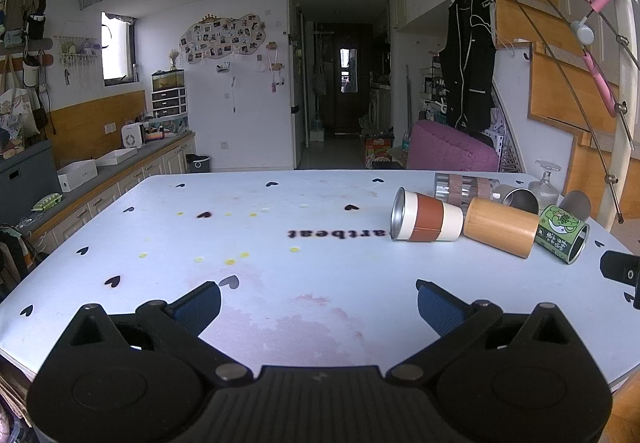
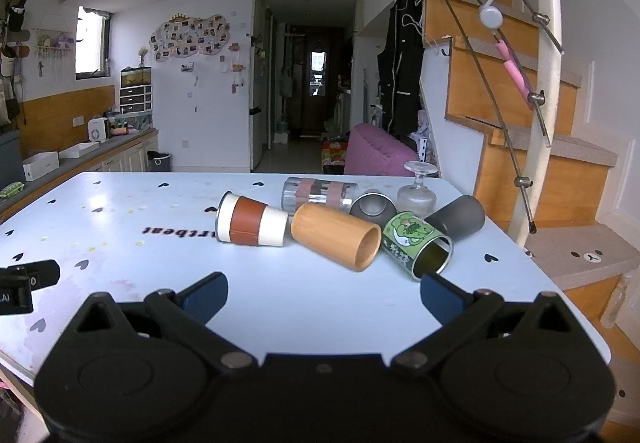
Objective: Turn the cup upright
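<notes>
Both hand-held grippers hang low over the near edge of the desk (image 2: 120, 203), jaws spread wide, nothing between the blue pads. Nearest the right hand-held gripper (image 2: 324, 291) lies the green tin cup (image 2: 416, 241), on its side with its open mouth toward the gripper's right finger. Just left of it the bamboo cup (image 2: 336, 239) lies tilted, touching the white cup with the brown sleeve (image 2: 252, 227); a banded glass (image 2: 318, 193), two grey cups and an upturned stemmed glass crowd behind. I'd judge the tin and bamboo light and stiff, the bare metal slick; a grip across the mid-body looks safest, as they may roll. The left hand-held gripper (image 1: 318, 303) points level over bare desk, well apart from the cluster at far right.
</notes>
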{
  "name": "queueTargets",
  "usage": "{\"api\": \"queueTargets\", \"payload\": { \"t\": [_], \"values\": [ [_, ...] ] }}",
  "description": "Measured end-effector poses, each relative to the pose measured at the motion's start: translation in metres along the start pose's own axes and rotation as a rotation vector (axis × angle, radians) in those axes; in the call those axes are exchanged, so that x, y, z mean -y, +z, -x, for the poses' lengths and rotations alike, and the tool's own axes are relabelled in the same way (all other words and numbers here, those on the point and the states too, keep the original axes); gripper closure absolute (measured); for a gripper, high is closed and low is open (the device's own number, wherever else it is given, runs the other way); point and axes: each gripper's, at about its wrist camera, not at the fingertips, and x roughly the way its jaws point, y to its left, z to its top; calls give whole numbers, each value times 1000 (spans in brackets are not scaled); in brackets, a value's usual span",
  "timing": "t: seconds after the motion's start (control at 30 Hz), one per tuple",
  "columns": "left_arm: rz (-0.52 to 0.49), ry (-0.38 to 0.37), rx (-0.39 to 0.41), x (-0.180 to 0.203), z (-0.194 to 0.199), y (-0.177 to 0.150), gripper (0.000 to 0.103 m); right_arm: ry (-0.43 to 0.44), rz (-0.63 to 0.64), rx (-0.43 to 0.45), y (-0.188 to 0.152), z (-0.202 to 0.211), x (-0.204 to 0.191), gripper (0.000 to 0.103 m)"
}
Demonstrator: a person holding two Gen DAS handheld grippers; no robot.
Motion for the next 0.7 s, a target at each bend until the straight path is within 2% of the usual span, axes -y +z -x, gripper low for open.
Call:
{"api": "queueTargets", "payload": {
  "t": [0.7],
  "values": [
    [0, 0, 0, 0, 0, 0, 0, 1, 0, 1, -2, 0, 5, 0]
  ]
}}
